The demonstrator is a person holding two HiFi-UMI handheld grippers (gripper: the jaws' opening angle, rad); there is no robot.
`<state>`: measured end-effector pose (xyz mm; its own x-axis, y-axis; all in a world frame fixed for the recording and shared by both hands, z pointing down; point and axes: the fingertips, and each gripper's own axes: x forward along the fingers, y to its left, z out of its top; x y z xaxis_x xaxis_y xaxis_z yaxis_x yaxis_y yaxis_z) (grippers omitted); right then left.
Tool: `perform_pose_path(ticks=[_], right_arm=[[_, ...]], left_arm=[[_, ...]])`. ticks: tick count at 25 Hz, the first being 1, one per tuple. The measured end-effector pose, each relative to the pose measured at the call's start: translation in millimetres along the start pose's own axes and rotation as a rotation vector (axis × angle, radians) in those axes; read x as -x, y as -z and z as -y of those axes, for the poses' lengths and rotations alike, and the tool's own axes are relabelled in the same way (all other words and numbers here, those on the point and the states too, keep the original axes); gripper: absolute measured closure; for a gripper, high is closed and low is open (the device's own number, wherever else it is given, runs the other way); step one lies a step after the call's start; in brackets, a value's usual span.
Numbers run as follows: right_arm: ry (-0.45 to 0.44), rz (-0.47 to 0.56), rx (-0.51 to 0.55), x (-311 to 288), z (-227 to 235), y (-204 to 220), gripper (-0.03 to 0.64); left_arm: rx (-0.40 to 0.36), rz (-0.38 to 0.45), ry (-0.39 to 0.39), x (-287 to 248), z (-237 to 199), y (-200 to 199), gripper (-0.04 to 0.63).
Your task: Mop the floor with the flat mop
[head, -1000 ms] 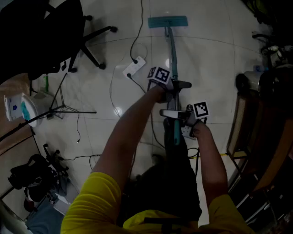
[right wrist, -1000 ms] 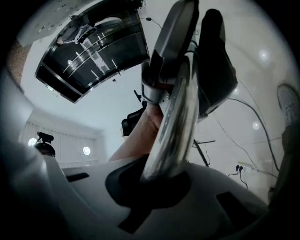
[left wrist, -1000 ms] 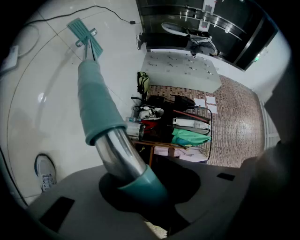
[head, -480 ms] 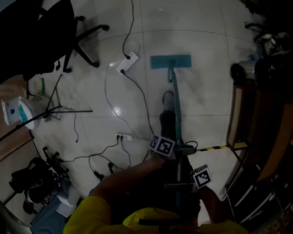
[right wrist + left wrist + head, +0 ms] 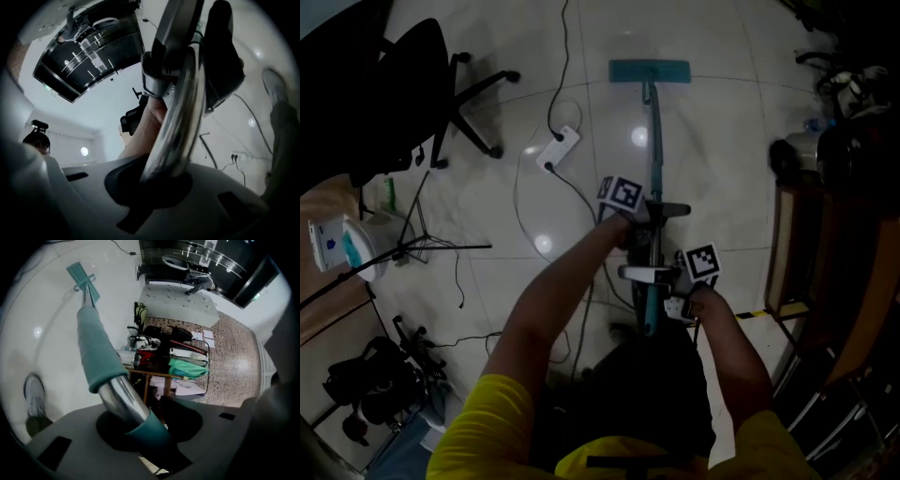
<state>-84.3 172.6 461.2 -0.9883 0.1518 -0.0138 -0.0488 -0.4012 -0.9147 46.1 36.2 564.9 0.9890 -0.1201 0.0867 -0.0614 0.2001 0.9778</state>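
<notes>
The flat mop has a teal head [image 5: 650, 71] lying flat on the white tiled floor at the top of the head view. Its pole [image 5: 655, 141] runs back toward me, teal-sleeved and then bare metal. My left gripper [image 5: 648, 214] is shut on the pole higher up; in the left gripper view the pole [image 5: 101, 362] rises from between the jaws to the mop head [image 5: 82, 278]. My right gripper [image 5: 661, 277] is shut on the pole lower down, near its end. The right gripper view shows the metal pole [image 5: 178, 117] clamped, with the left gripper above.
A black office chair [image 5: 403, 84] stands at the top left. A white power strip [image 5: 556, 148] with trailing cables lies left of the pole. A tripod stand [image 5: 417, 246] and dark gear [image 5: 366, 384] sit at the left. Wooden furniture [image 5: 825, 272] lines the right side.
The mop head has been pushed forward, away from me, to the far tile line. Both grippers moved forward with the pole and my arms stretched out.
</notes>
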Motion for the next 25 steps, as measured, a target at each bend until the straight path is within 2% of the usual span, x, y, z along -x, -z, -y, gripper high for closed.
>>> perform_pose_path(ticks=[2,3,5,7,8,10,15,17,18,19,21,25], right_arm=[[-0.051,0.055,0.022,-7.0,-10.2,-71.9,0.609],[-0.089,0.068,0.039,-9.1,-17.7,-95.2,0.612],[-0.125,0.073,0.065,-9.1,-28.7,-113.8,0.612],[-0.148,0.074,0.071,-2.5,-38.2,-98.5,0.611],[-0.161,0.072,0.064,2.7,-41.9,-77.3,0.611],[-0.173,0.053,0.029,12.9,-44.6,-11.2,0.609],[-0.148,0.056,-0.170,22.4,-46.2,193.2,0.611],[-0.149,0.086,-0.217,21.0,-44.1,246.5,0.610],[-0.145,0.104,-0.219,20.4,-37.0,258.8,0.609],[-0.138,0.117,-0.210,21.2,-27.6,261.7,0.611],[-0.131,0.125,-0.171,27.5,-12.1,243.8,0.611],[-0.161,0.189,-0.054,50.6,-2.4,136.9,0.603]], left_arm=[[-0.089,-0.044,-0.110,5.0,-18.6,-70.0,0.433],[-0.112,-0.079,-0.156,5.2,-23.3,-91.5,0.433],[-0.126,-0.143,-0.207,2.5,-25.8,-107.4,0.433],[-0.122,-0.159,-0.183,-5.6,-17.2,-92.8,0.434],[-0.113,-0.158,-0.153,-11.8,-11.2,-71.7,0.432],[-0.079,-0.158,-0.096,-25.7,0.7,-3.5,0.428],[0.082,-0.164,-0.024,-41.7,43.5,214.4,0.428],[0.148,-0.174,-0.014,-42.2,52.9,276.5,0.428],[0.163,-0.176,-0.016,-42.0,50.5,292.2,0.431],[0.164,-0.183,-0.018,-42.6,44.7,297.4,0.434],[0.135,-0.221,-0.015,-48.5,33.1,281.7,0.432],[0.039,-0.241,-0.041,-73.2,11.3,177.5,0.427]])
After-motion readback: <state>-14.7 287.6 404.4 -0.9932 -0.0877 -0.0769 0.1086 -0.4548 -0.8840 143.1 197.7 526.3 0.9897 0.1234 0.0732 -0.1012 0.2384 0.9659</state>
